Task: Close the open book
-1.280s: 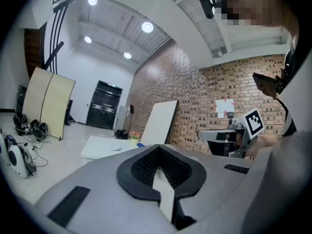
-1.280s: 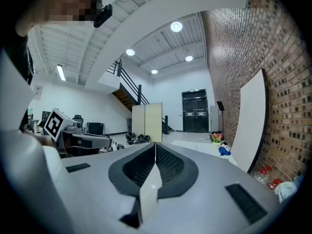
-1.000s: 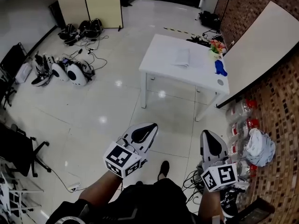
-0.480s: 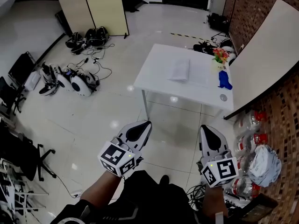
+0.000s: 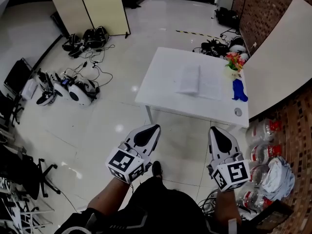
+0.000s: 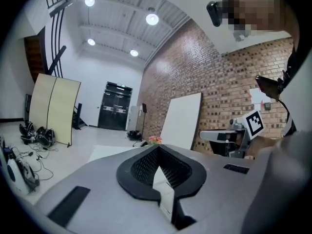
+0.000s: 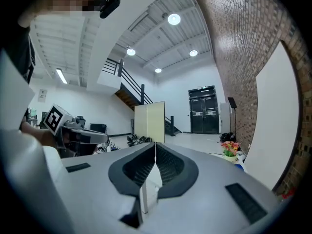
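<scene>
book: open book (image 5: 190, 78) lies flat mid white table (image 5: 156, 94), well ahead of both grippers | left gripper (image 5: 154, 128): jaws together, empty, above floor | right gripper (image 5: 213, 130): jaws together, empty | nearby: flowers (image 5: 234, 61), blue object (image 5: 239, 90) at table's right end | between: table's near edge

The open book (image 5: 190, 78) lies mid-surface (image 5: 163, 89); the flowers (image 5: 234, 61) stand right of it, near the far right corner.
</scene>
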A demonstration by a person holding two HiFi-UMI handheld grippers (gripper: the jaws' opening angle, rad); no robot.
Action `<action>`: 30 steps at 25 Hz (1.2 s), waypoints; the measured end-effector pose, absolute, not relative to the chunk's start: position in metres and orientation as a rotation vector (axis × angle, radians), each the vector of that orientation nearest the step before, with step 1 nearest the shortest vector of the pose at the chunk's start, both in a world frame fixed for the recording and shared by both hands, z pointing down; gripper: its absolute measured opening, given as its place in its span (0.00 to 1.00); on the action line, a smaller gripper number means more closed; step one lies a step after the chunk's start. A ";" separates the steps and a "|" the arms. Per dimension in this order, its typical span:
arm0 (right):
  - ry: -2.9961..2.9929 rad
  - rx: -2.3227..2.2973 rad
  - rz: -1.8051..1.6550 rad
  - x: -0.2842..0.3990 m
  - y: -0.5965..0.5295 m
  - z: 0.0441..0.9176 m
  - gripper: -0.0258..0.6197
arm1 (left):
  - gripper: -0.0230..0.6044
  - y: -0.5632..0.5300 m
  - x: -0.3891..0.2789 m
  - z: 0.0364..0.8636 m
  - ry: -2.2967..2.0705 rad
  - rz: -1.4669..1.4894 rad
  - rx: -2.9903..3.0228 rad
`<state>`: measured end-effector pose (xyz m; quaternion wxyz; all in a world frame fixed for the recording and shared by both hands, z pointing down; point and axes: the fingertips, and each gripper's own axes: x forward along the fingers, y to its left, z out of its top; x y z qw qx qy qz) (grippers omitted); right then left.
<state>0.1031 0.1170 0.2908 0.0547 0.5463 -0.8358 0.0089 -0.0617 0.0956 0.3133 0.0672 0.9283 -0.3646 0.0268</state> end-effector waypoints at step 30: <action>-2.585 1.316 0.011 0.138 -0.227 0.325 0.04 | 0.03 -0.222 0.005 0.345 -1.220 0.177 2.681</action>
